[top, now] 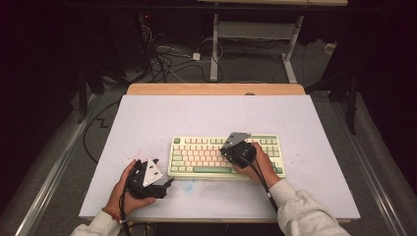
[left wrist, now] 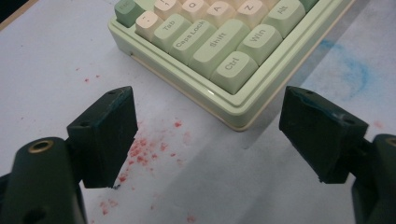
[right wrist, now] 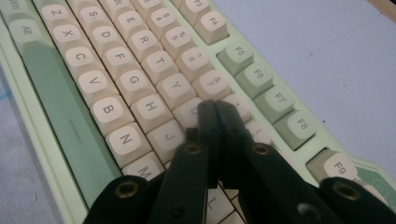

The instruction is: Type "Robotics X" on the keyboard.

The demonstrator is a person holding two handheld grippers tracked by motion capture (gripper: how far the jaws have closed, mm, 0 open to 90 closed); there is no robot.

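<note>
Plenty of bare white table (top: 147, 118) sits all around the keyboard (top: 201, 155), which lies near the front edge, a bit right of centre. Left gripper (left wrist: 208, 133) rests on the table just off the keyboard's front-left corner with its jaws spread wide and nothing between them, while the right gripper (right wrist: 215, 109) has its jaws pressed together, tips down over the keys by U and I, hiding whichever key sits underneath. Keyboard itself is pale green with cream letter keys and green modifiers, and there are faint red specks (left wrist: 140, 151) and a blue smudge (left wrist: 352, 70) on the table beside it.
</note>
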